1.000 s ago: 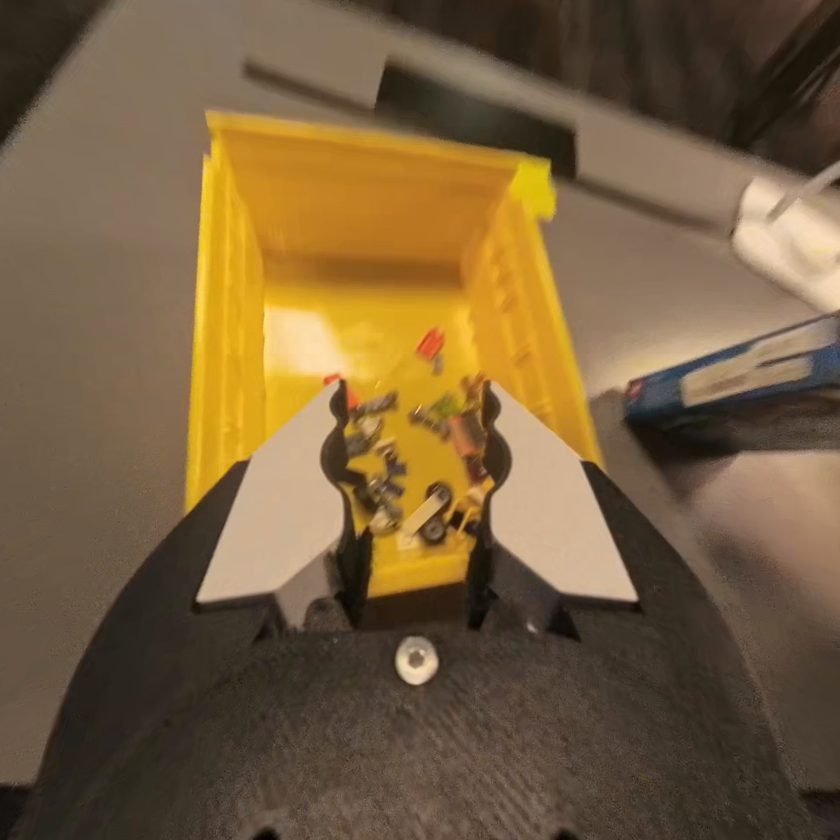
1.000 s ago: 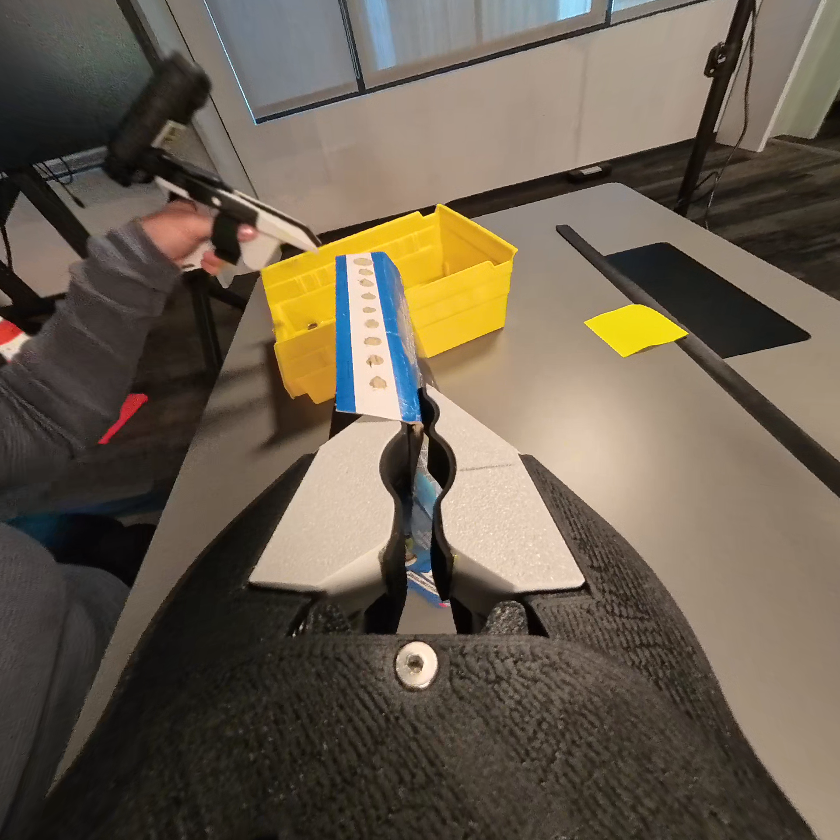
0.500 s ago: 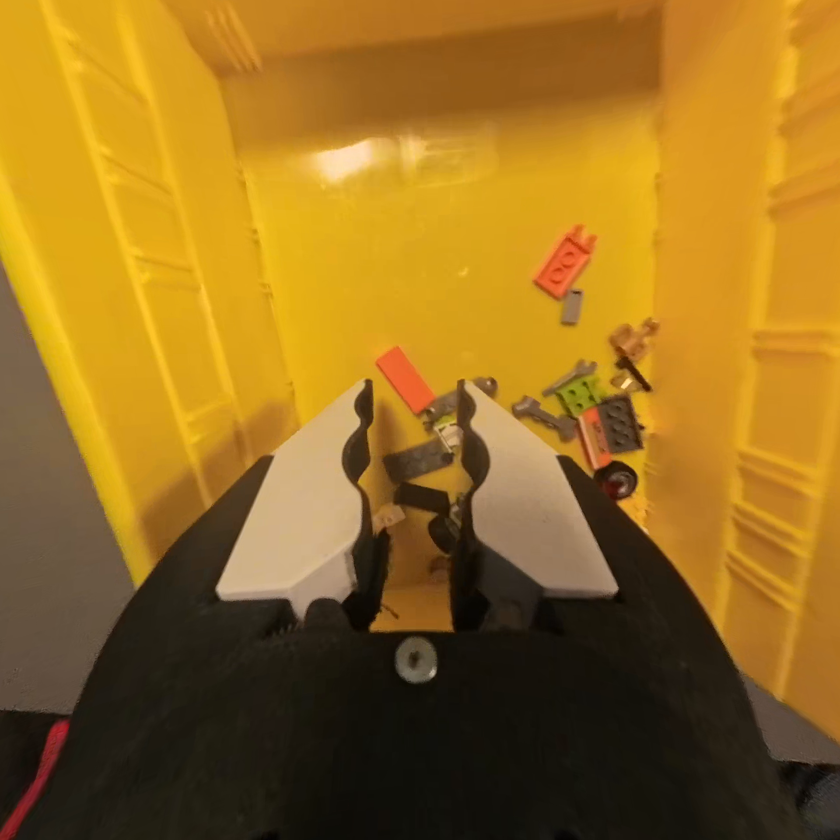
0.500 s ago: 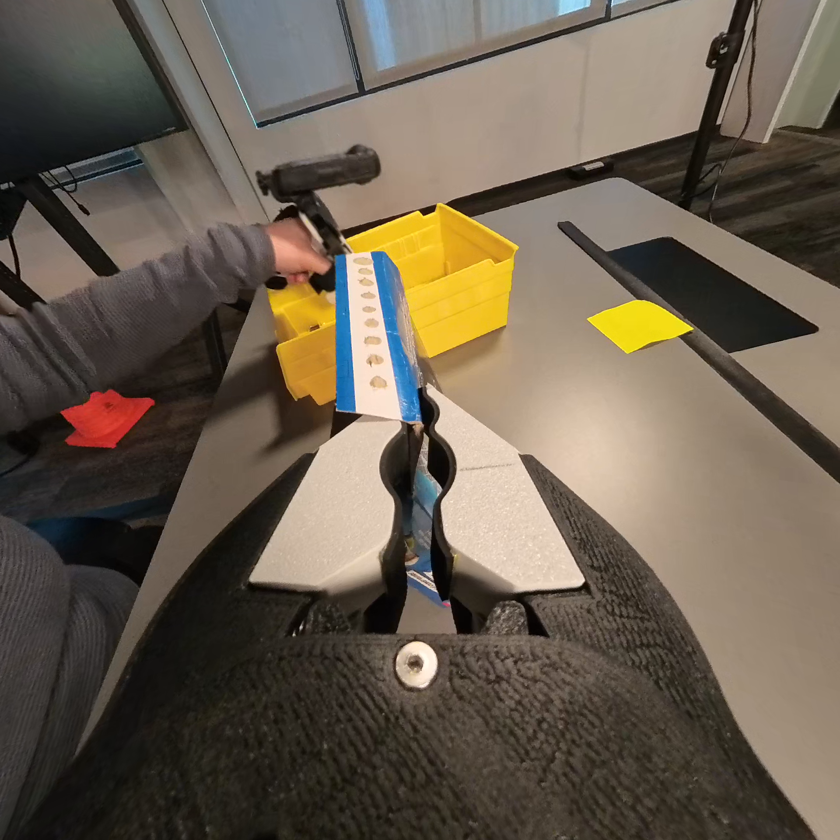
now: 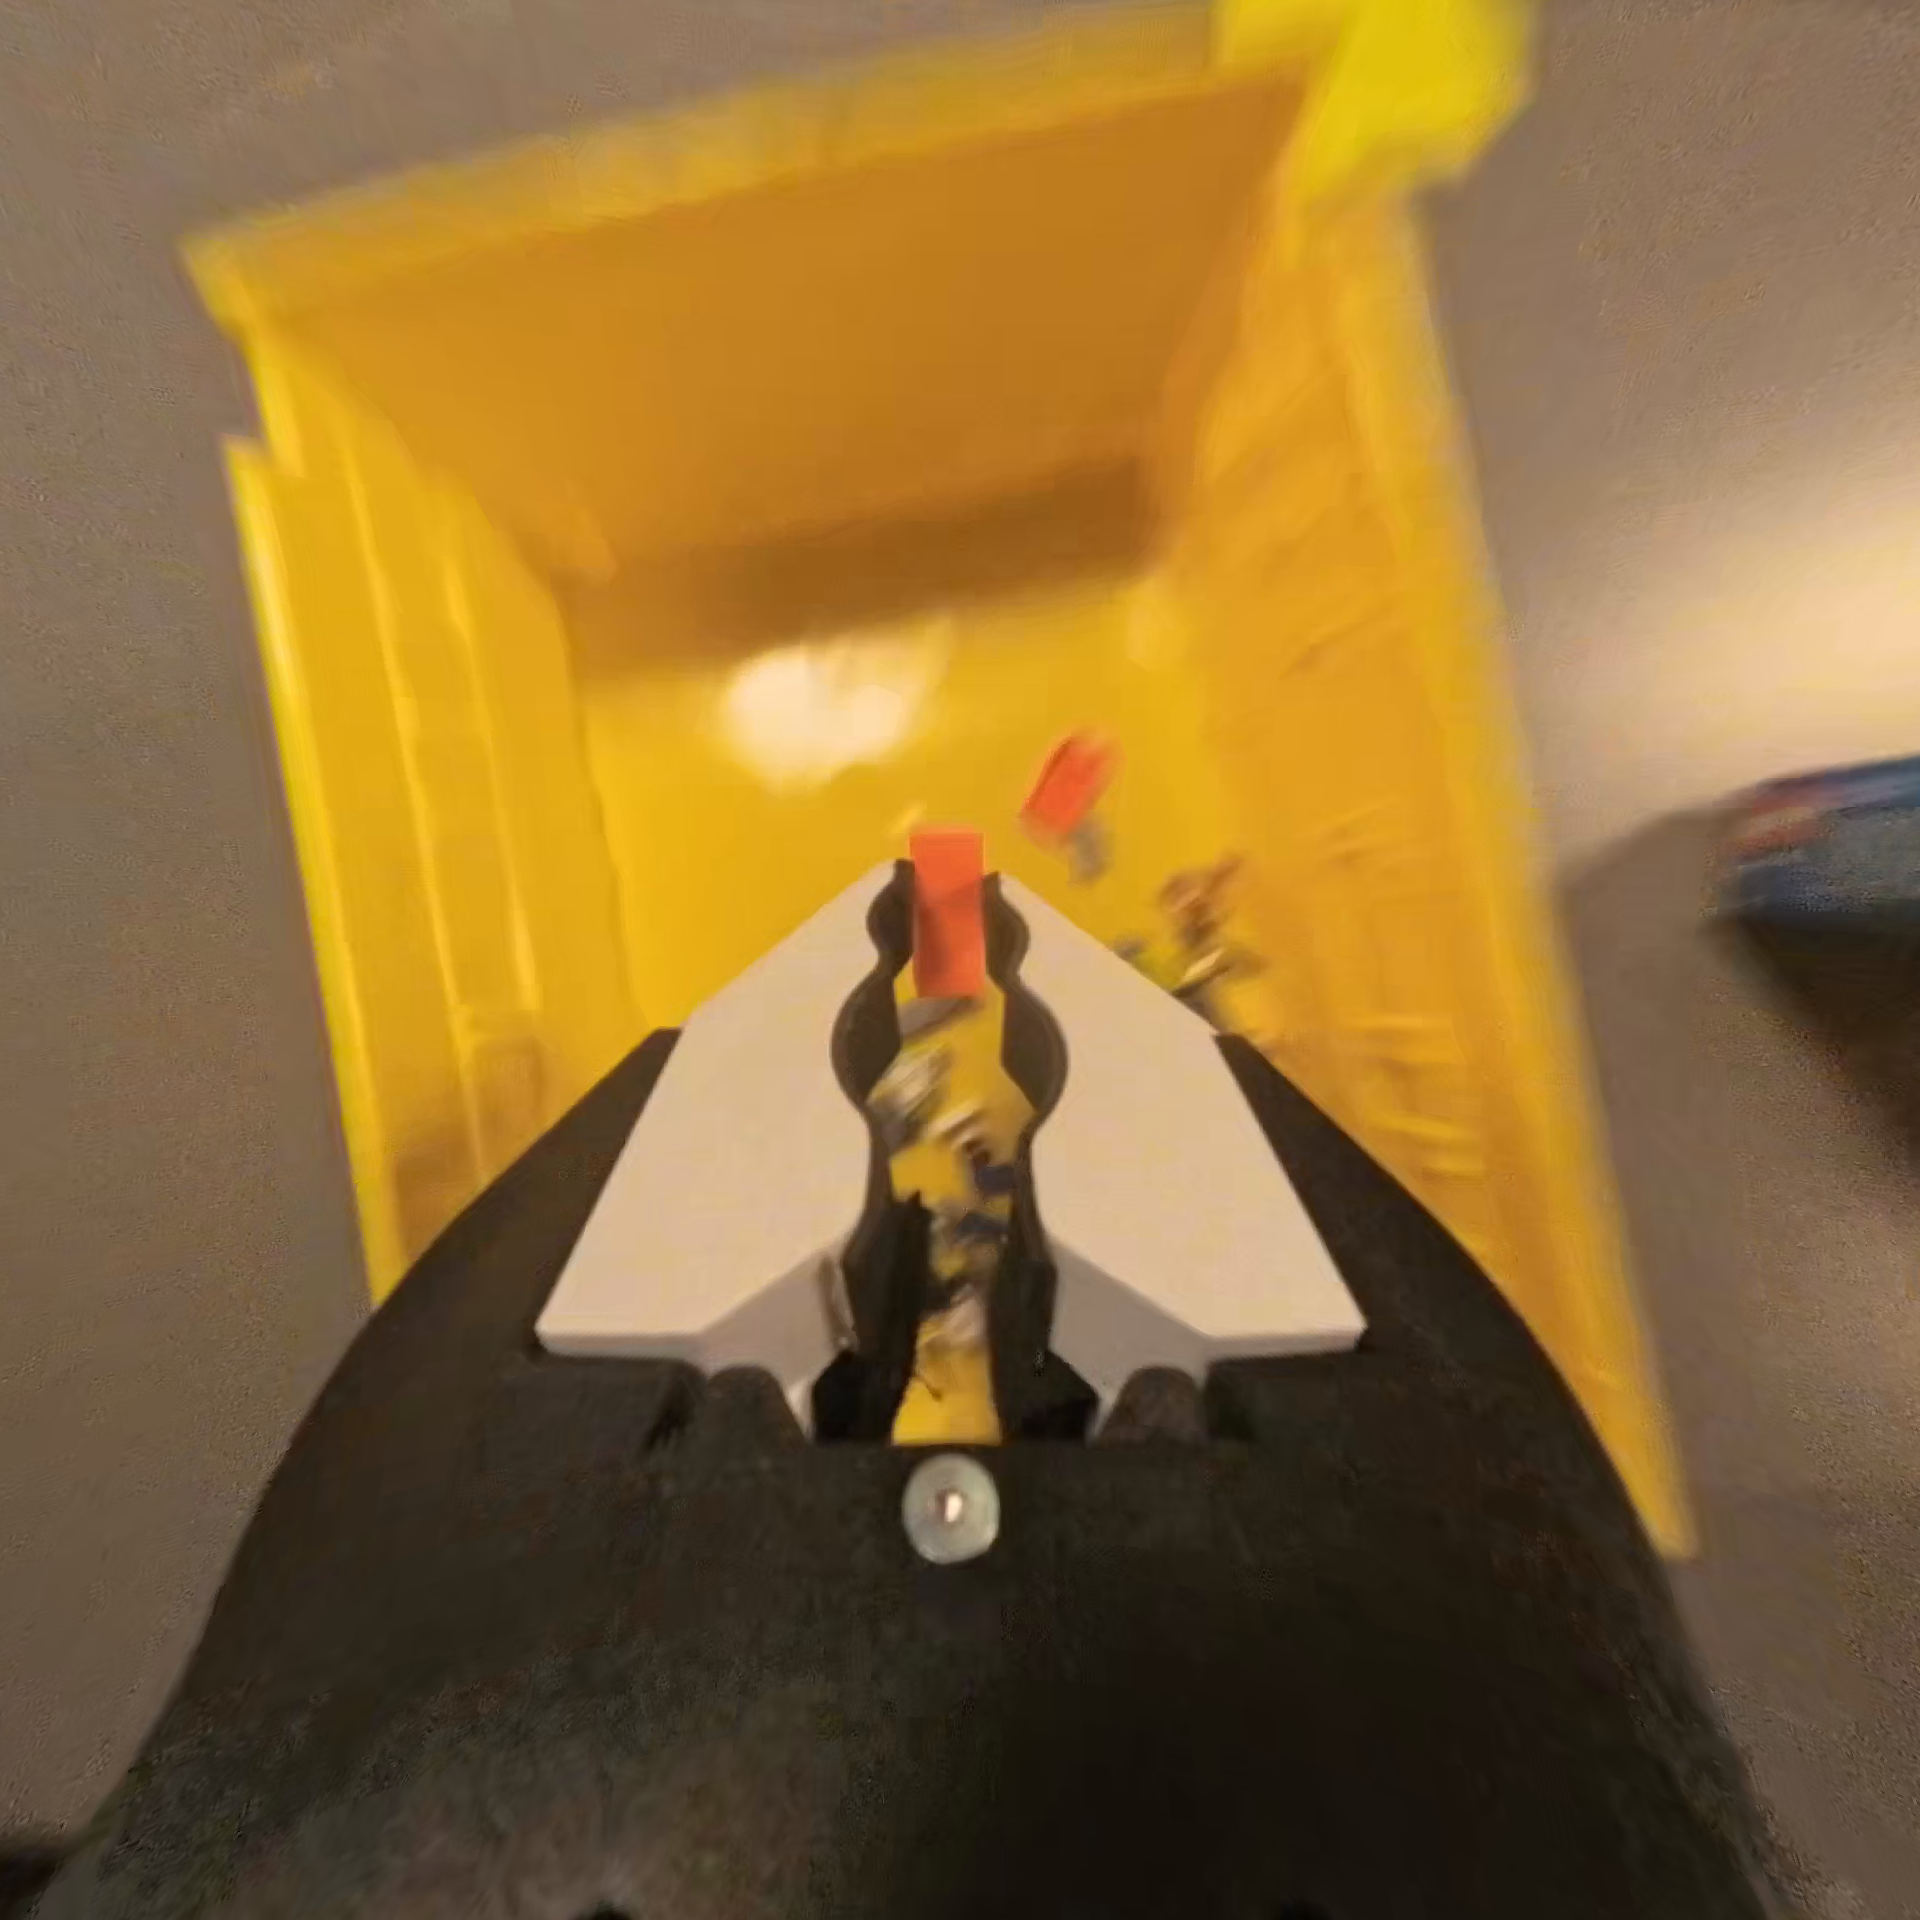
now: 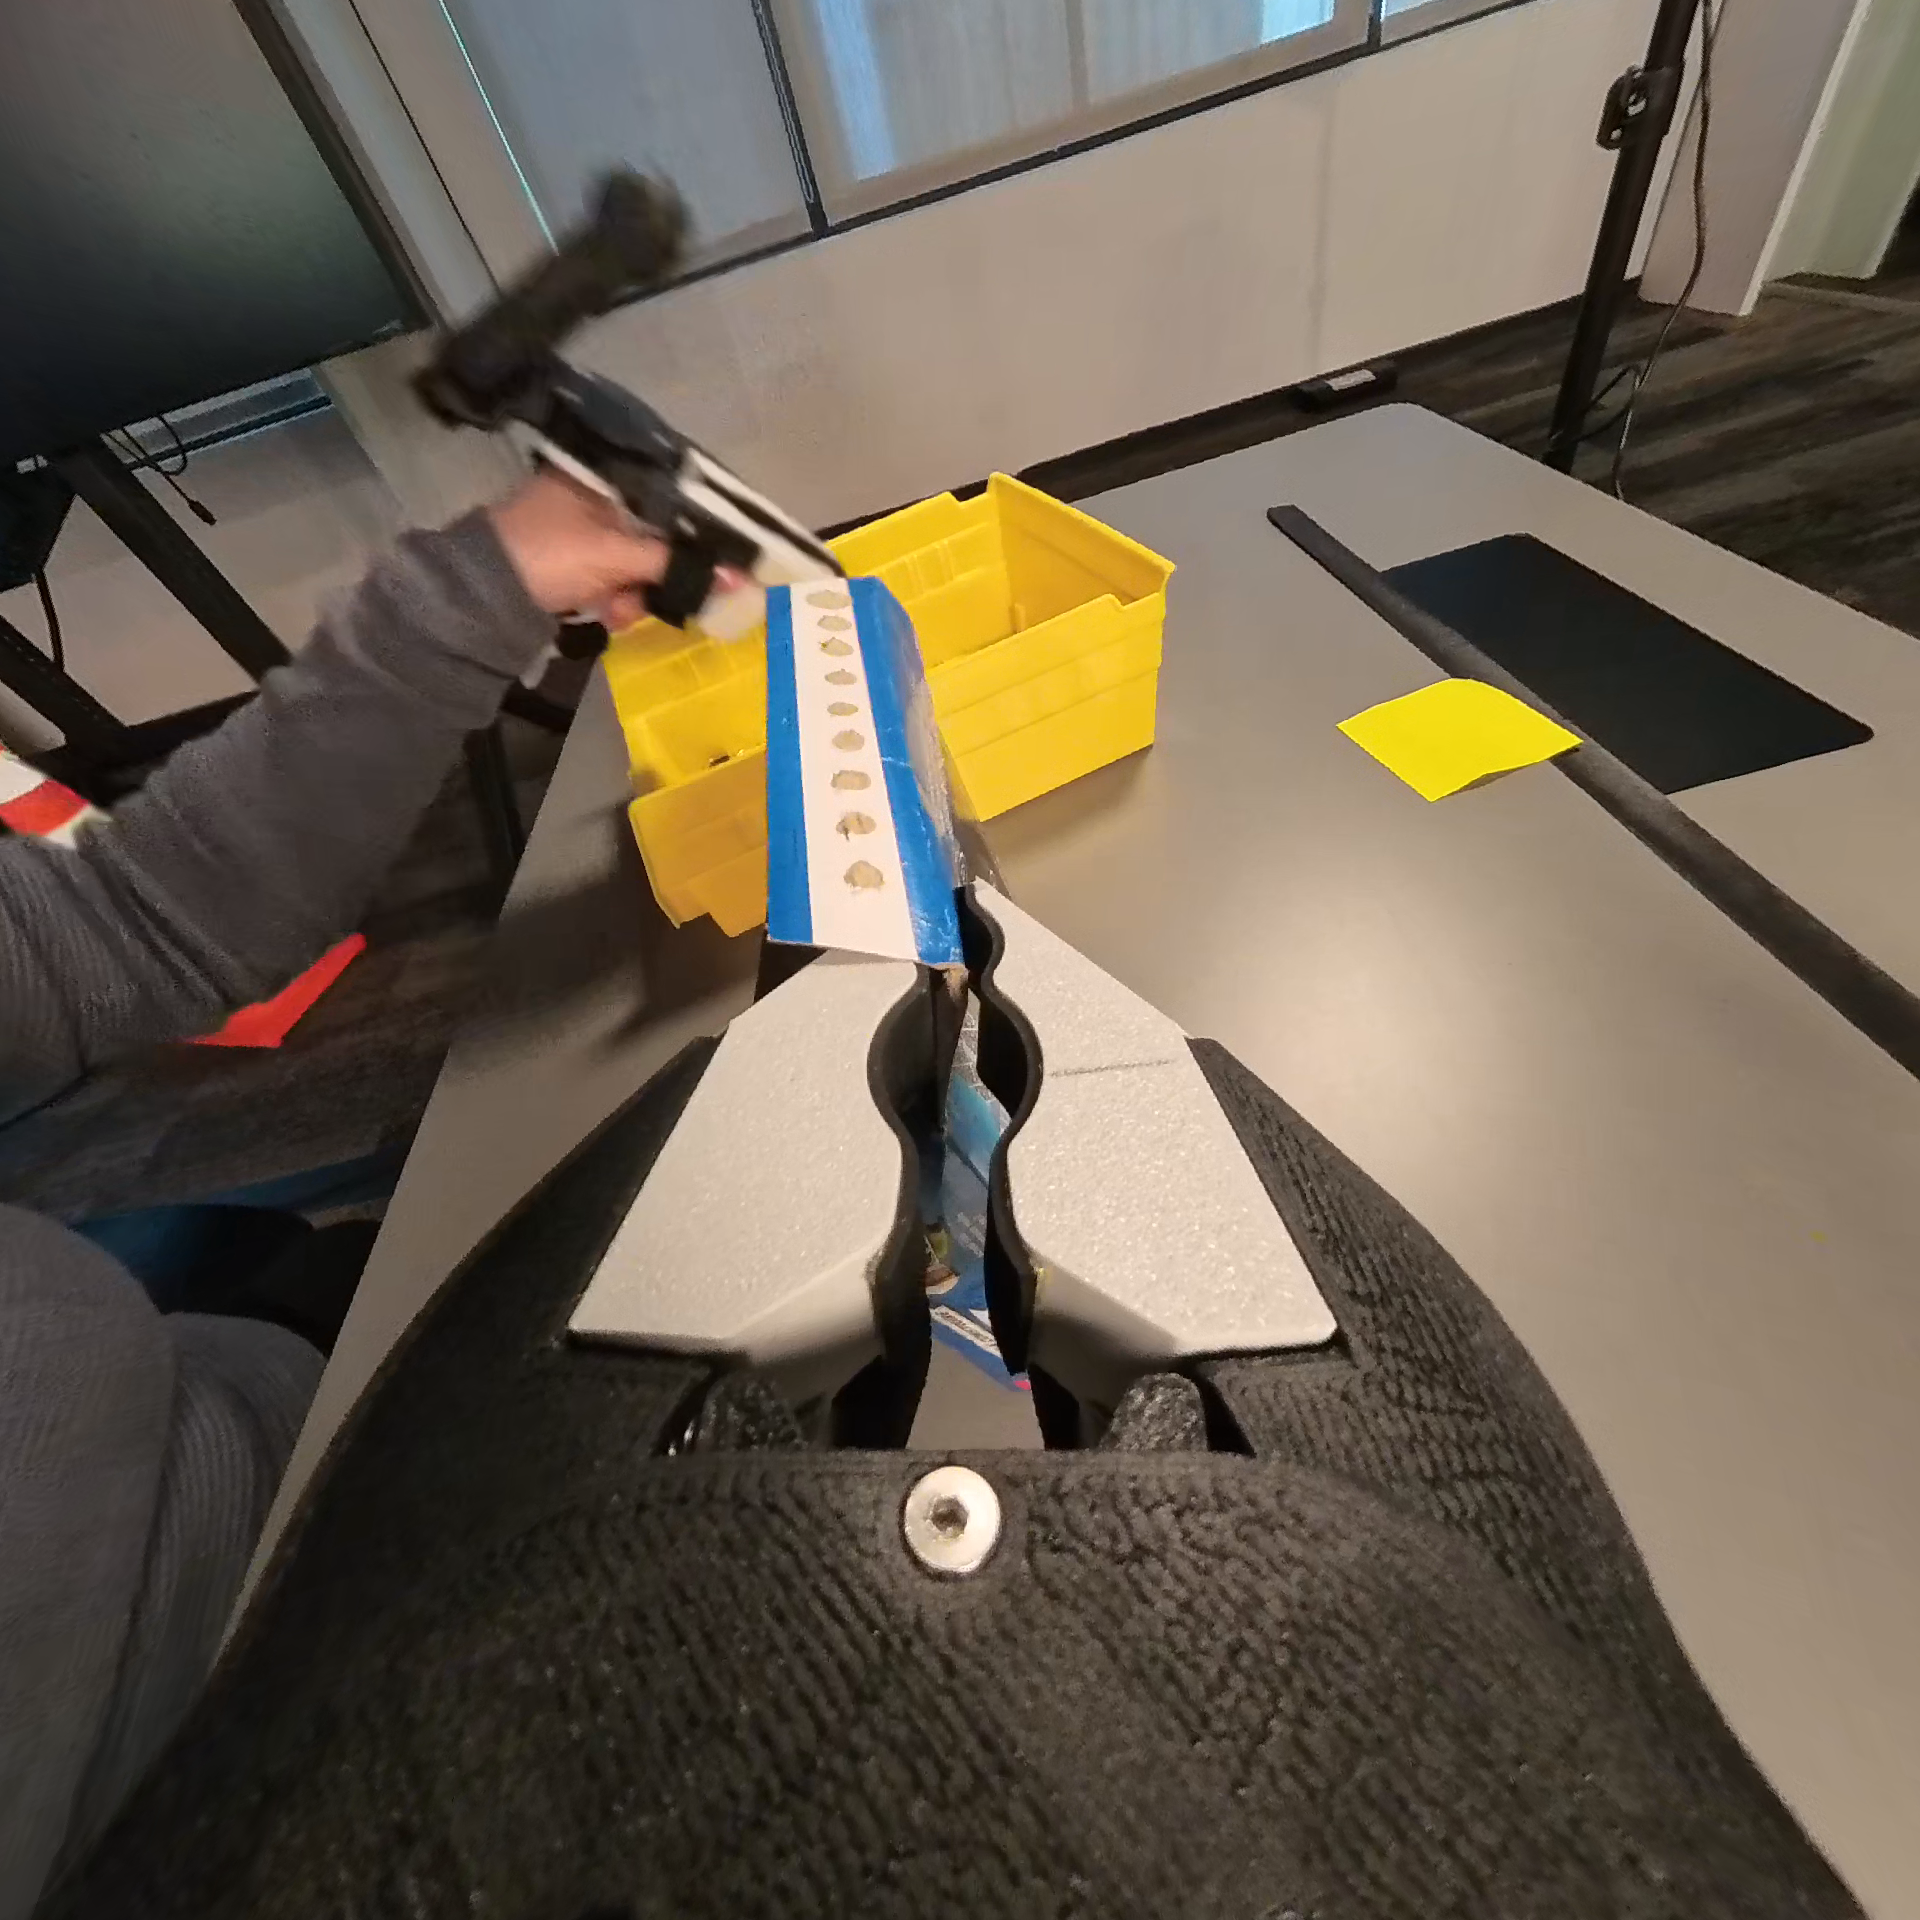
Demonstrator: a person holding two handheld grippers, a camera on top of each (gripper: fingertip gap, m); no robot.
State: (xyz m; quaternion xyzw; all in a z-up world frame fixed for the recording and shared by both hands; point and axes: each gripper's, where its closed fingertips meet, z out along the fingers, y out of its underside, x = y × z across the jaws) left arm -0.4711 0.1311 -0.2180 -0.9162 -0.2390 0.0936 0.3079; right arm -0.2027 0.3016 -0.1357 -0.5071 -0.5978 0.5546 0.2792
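Left hand-held gripper [image 5: 943, 902] pinches a small flat orange plastic piece [image 5: 943, 914], now lifted above the yellow plastic bin [image 5: 436, 790] | right hand-held gripper [image 6: 961, 940] clamps a blue-and-white cardboard box [image 6: 847, 769] over the grey table [image 6: 1455, 1039].

The grey worktop [image 6: 1455, 1039] stands in an office room. Behind it a pale wall [image 6: 1039, 281] carries a row of windows [image 6: 935, 73] with daylight. The floor [image 6: 1766, 416] is dark wood. A black stand [image 6: 1621, 208] rises at right, a dark screen [image 6: 156, 208] at left.
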